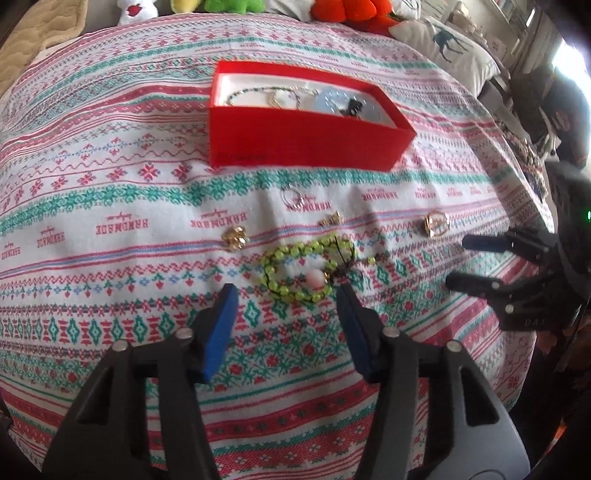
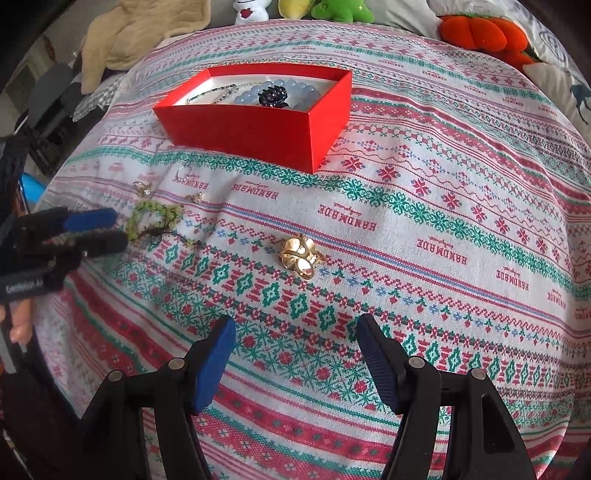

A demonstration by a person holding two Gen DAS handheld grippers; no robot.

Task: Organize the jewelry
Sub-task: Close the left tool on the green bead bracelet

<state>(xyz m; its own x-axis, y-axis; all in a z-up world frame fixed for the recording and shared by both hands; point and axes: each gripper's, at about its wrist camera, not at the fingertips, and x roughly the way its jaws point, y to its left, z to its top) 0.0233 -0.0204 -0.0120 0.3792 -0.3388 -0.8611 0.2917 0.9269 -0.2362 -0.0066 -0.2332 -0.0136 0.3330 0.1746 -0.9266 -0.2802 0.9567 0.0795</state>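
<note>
A red box (image 1: 295, 146) holding chains and blue beads stands on the patterned cloth; it also shows in the right wrist view (image 2: 258, 136). A green bead bracelet (image 1: 295, 266) lies just ahead of my open left gripper (image 1: 286, 291), between its fingertips. Small gold pieces (image 1: 234, 236) (image 1: 332, 218), a silver ring (image 1: 293, 196) and a gold ring (image 1: 436, 222) lie nearby. My right gripper (image 2: 295, 328) is open and empty, short of the gold ring (image 2: 299, 255). The bracelet also shows in the right wrist view (image 2: 155, 218), beside the left gripper (image 2: 107, 230).
Plush toys (image 1: 347, 11) and a deer-print pillow (image 1: 443, 44) lie beyond the cloth's far edge. A beige blanket (image 2: 140, 33) lies at the far left. The right gripper (image 1: 458, 262) shows at the right of the left wrist view.
</note>
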